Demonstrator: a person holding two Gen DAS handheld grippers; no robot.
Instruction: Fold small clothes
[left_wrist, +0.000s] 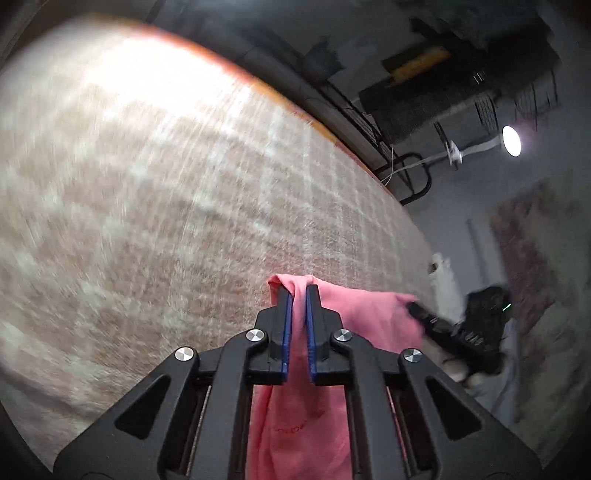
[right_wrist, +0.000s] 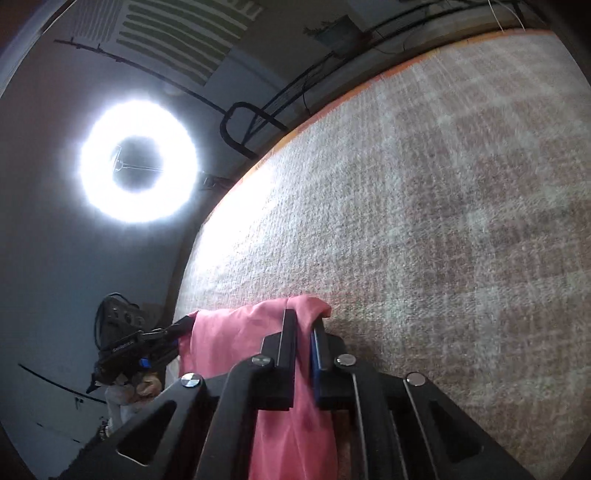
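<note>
A pale pink-and-cream checked carpet (left_wrist: 166, 192) filled both views, its orange edge toward a dark wall. A pink garment (left_wrist: 354, 314) hung stretched above it between the two tools. The left hand-held gripper (left_wrist: 299, 295) was clenched on one top corner, the right hand-held gripper (right_wrist: 304, 317) on the other, cloth draping down between each pair of jaws. A ring light (right_wrist: 138, 160) glowed at ten o'clock in the right wrist view.

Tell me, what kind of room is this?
Probably a home room set up for filming: a woven checked rug, a bright ring light, and a pink garment being folded.
</note>
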